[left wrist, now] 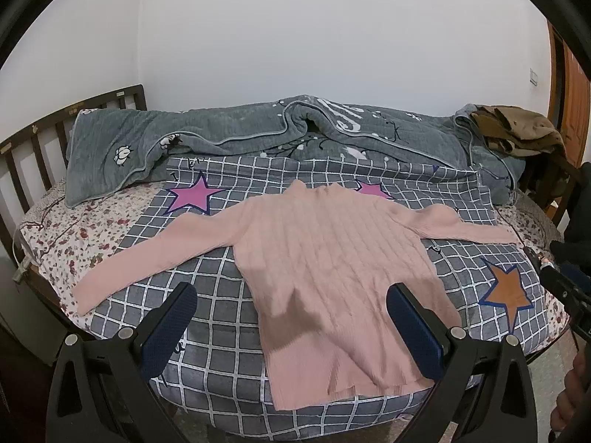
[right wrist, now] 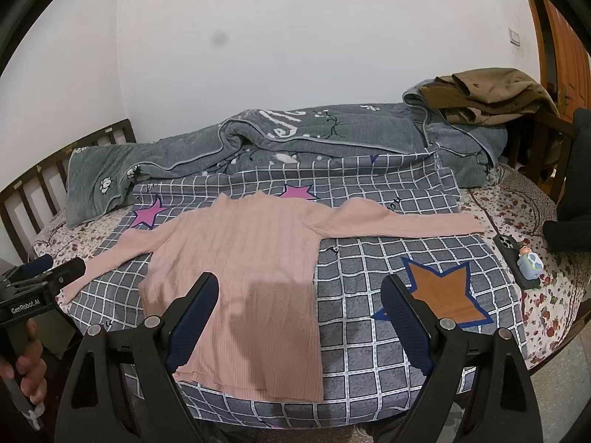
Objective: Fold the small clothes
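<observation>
A pink ribbed sweater (left wrist: 332,258) lies flat on the grey checked sheet (left wrist: 221,306), both sleeves spread out to the sides and its hem toward me. It also shows in the right wrist view (right wrist: 243,277). My left gripper (left wrist: 291,295) is open and empty, hovering above the hem's left part. My right gripper (right wrist: 299,288) is open and empty, hovering above the hem's right edge. The left gripper's body (right wrist: 40,288) shows at the left edge of the right wrist view, held by a hand.
A rumpled grey quilt (left wrist: 258,133) lies along the back of the bed. Brown clothes (right wrist: 487,96) sit piled at the back right. A phone (right wrist: 513,258) and a small figurine (right wrist: 530,262) lie at the right edge. A wooden headboard (left wrist: 37,140) stands at the left.
</observation>
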{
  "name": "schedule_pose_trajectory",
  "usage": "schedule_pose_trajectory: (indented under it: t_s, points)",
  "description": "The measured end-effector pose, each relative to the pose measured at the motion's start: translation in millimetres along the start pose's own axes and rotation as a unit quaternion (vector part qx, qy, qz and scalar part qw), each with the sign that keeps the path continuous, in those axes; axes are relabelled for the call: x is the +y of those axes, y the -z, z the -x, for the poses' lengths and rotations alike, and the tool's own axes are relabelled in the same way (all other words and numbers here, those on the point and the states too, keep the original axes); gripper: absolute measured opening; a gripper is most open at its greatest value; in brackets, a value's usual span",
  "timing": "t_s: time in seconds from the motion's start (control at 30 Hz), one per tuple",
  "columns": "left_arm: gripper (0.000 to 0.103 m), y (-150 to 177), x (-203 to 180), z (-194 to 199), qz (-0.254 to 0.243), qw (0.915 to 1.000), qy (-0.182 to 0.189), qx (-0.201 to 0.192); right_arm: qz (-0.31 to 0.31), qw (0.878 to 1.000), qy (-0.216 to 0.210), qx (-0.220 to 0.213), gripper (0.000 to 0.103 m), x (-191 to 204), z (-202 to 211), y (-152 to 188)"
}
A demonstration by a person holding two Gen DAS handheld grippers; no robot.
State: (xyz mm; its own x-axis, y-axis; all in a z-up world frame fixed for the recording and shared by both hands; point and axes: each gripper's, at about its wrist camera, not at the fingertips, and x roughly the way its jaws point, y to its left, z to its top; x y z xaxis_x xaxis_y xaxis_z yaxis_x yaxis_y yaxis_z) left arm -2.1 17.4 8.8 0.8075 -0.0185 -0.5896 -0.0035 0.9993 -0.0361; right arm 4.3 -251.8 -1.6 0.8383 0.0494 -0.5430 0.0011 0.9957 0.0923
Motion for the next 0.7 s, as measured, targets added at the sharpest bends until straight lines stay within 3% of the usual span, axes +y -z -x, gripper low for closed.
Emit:
schedule_pose_trajectory:
  t_s: [0.4,0.7]
  points:
    - [0.103,-4,16,-8,0.000,1.0000,-0.006,-0.006,0.009,1.000,0.008,0.000,0.089,5,-4,-1]
    - [0.103,12,51,-48,0.028,0.9994,-0.005,0.018,0.041,0.999,0.022,0.007,0.096,24,-30,4]
